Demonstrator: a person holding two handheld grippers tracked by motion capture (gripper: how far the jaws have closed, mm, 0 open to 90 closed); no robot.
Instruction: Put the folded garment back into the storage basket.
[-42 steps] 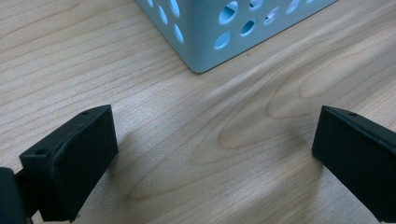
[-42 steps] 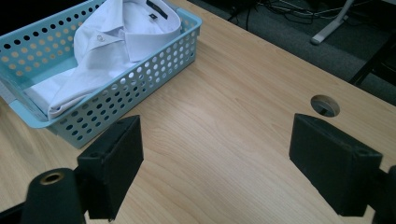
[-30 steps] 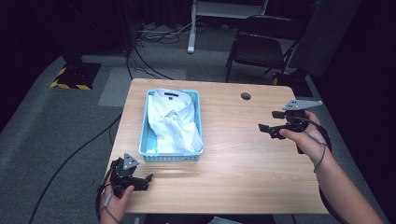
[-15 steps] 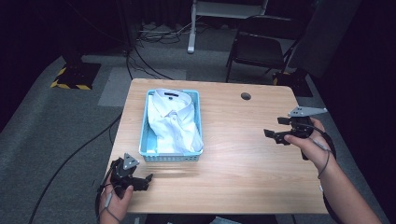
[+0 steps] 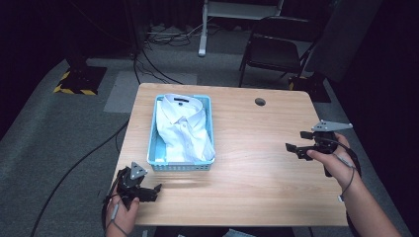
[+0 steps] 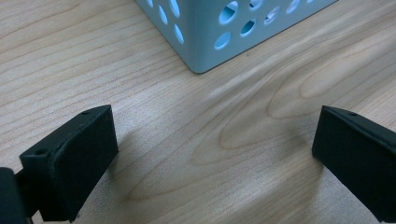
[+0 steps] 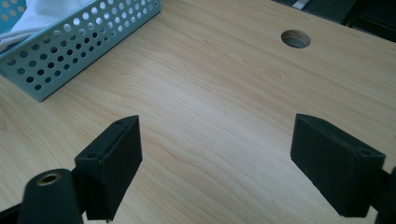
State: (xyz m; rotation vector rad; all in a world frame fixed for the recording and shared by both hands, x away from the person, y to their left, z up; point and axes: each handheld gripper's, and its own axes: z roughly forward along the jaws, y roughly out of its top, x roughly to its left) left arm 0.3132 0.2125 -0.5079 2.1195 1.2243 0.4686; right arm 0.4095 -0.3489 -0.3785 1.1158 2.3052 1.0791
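— What's in the blue basket (image 5: 209, 129)?
— A folded white shirt (image 5: 182, 132), on the table's (image 5: 257, 182) left half.
— And the claws?
— Left claw (image 5: 154, 191) by the basket's near corner, spread wide, empty. Right claw (image 5: 295, 149) well apart, also wide, empty.

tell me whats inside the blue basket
A folded white shirt lies in the basket, collar toward the far end. It covers most of the floor, so anything beneath it is hidden.
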